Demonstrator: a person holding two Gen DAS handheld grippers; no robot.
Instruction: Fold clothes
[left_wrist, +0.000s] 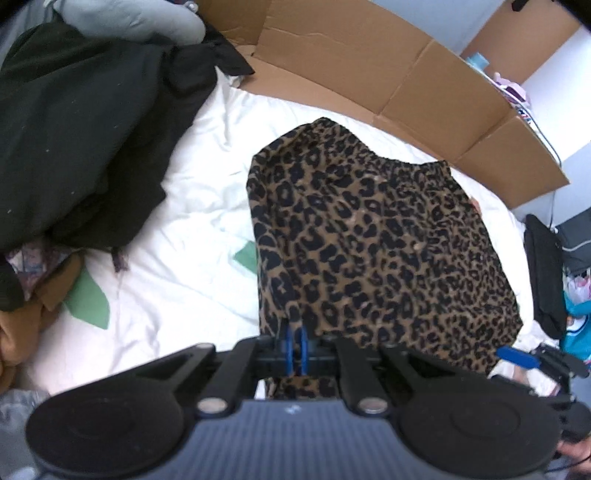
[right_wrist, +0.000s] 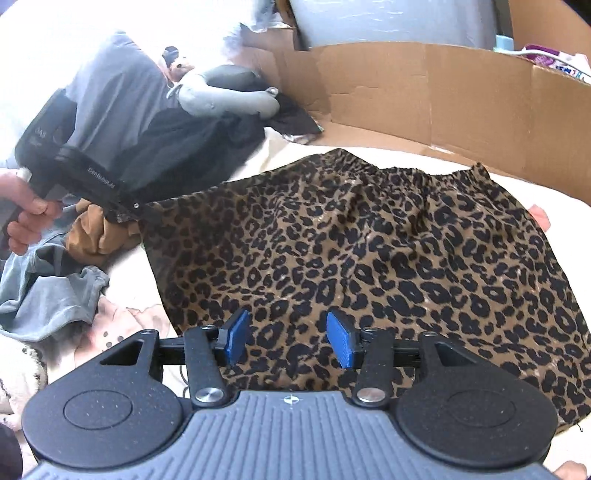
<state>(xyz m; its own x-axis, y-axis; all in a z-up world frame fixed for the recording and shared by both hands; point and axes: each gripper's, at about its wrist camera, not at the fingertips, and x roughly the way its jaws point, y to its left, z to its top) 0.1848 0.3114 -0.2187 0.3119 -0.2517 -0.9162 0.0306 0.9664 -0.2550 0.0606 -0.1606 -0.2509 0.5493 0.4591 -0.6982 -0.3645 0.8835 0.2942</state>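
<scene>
Dark clothes pile (left_wrist: 85, 140): heaped at left on the white bedsheet (left_wrist: 192, 206).
Left gripper (left_wrist: 295, 349): blue pads pinched tight on the skirt's near-left corner.
Leopard-print skirt (right_wrist: 362, 251): spread flat, mid-bed.
Right gripper (right_wrist: 291, 341): jaws apart above the skirt's near hem, gripping nothing.
Cardboard box (right_wrist: 424, 99): flattened open behind the skirt; contents unclear.

The leopard-print garment (left_wrist: 376, 236) lies spread on the white bedsheet (left_wrist: 192, 206), its near hem pinched between the closed blue pads of the left gripper (left_wrist: 295, 349). Left of the garment sits a heap of dark clothes (left_wrist: 81, 140) (a brown piece pokes out below it). Behind the garment stands a flattened cardboard box (left_wrist: 399, 85). The right gripper (left_wrist: 532, 360) shows at the garment's right corner.
</scene>
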